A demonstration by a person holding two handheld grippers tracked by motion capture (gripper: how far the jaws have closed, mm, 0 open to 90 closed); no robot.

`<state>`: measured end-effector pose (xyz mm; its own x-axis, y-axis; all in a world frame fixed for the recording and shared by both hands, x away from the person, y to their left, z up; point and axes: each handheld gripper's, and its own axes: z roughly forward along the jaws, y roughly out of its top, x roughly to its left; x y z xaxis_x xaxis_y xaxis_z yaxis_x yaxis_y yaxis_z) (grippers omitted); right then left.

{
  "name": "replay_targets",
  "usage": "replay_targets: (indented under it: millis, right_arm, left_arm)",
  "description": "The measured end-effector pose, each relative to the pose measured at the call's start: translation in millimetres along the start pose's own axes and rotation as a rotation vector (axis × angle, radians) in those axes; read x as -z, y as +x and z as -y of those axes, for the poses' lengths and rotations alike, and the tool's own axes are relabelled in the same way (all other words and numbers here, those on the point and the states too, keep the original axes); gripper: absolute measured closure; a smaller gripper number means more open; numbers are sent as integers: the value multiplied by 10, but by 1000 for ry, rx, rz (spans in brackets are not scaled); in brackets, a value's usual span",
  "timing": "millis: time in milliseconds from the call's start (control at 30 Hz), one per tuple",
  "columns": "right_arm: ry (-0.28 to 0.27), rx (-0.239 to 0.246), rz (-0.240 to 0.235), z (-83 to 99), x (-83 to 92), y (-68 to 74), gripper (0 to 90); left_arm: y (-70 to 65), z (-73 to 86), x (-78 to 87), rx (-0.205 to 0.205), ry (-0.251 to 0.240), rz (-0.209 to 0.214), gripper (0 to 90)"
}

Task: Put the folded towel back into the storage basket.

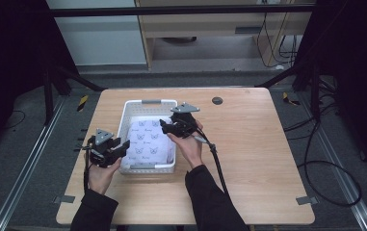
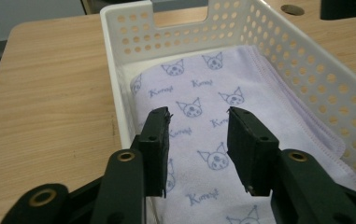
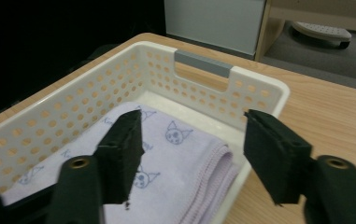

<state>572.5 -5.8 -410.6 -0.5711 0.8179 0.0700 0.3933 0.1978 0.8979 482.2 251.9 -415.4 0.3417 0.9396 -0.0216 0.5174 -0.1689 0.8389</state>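
The near end of the folded cloth (image 2: 222, 140) is lying cut off behind my left jaws in the left gripper view, and in the right gripper view my own left-hand jaw is covering part of its printed faces, so I am not seeing its full outline from either claw. From the high view the small print is blurring into faint marks and the words on it are too small to read. My left gripper (image 1: 122, 146) is hovering at the near left corner of the white basket (image 1: 124, 120), its jaws standing well apart with nothing between them and touching nothing that I can make out. My right gripper (image 1: 164, 126) is hanging over the basket's right side, jaws likewise spread wide and empty, one jaw over the cloth and the other over the basket's rim and the wooden table (image 1: 248, 144) beyond. The cloth is lying flat on the basket floor, pale lilac, folded, with a stitched edge along its right side and a repeating pattern of little cat-eared faces and script lettering. The basket is sitting left of centre on the table, its perforated walls and grey handle (image 3: 202, 63) at the far end showing plainly.
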Motion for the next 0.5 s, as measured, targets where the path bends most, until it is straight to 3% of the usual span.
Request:
replay_targets:
  millis: [100, 233, 500]
  right_arm:
    - [-5, 5, 2, 16, 114, -52, 281]
    - [-31, -21, -5, 86, 337, -157, 223]
    - [-73, -22, 24, 316, 732, -344, 170]
  left_arm:
    - [-5, -9, 49, -9, -16, 5, 564]
    - [-14, -9, 106, -25, -28, 12, 526]
    - [-38, 23, 199, -52, -42, 17, 446]
